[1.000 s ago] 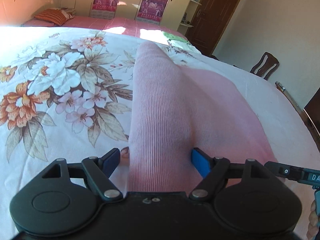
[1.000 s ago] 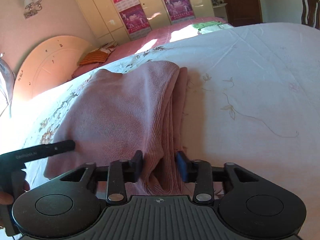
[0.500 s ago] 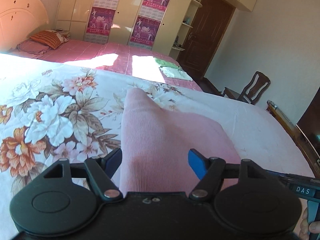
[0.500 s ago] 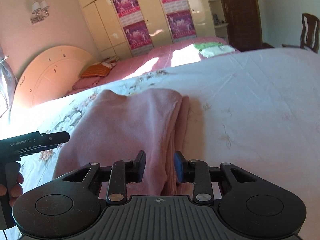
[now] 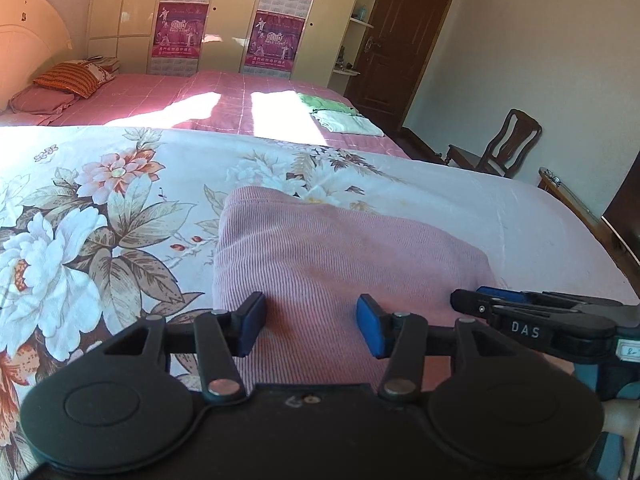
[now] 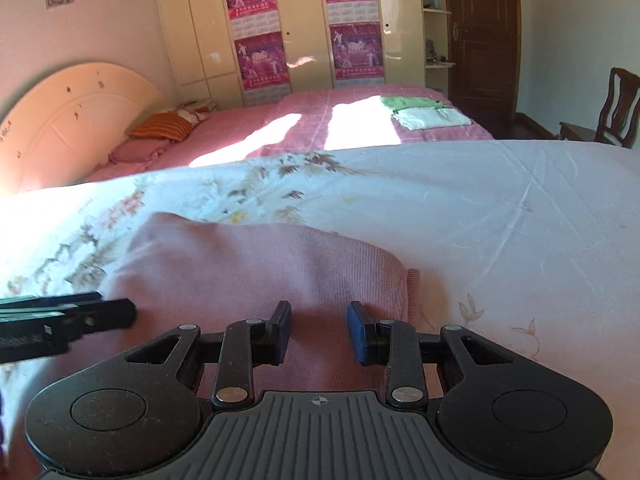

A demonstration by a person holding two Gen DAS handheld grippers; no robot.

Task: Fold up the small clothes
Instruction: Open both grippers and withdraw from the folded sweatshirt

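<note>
A pink ribbed garment (image 5: 340, 252) lies folded flat on the floral bedsheet (image 5: 80, 216); it also shows in the right wrist view (image 6: 256, 264). My left gripper (image 5: 310, 328) is open above the garment's near edge, holding nothing. My right gripper (image 6: 318, 334) is open above the garment's near right part, also empty. The right gripper's fingers (image 5: 532, 312) reach in from the right in the left wrist view. The left gripper's fingers (image 6: 64, 316) reach in from the left in the right wrist view.
A second bed with a pink cover (image 5: 208, 100) stands behind, with folded green and white clothes (image 5: 340, 114) on it and an orange pillow (image 5: 74, 78). A wooden chair (image 5: 500, 148) and a dark door (image 5: 396, 40) are at the far right.
Both grippers opened wider and let go of the pink garment, which dropped flat onto the sheet. Both grippers pulled back and tilted up from it.
</note>
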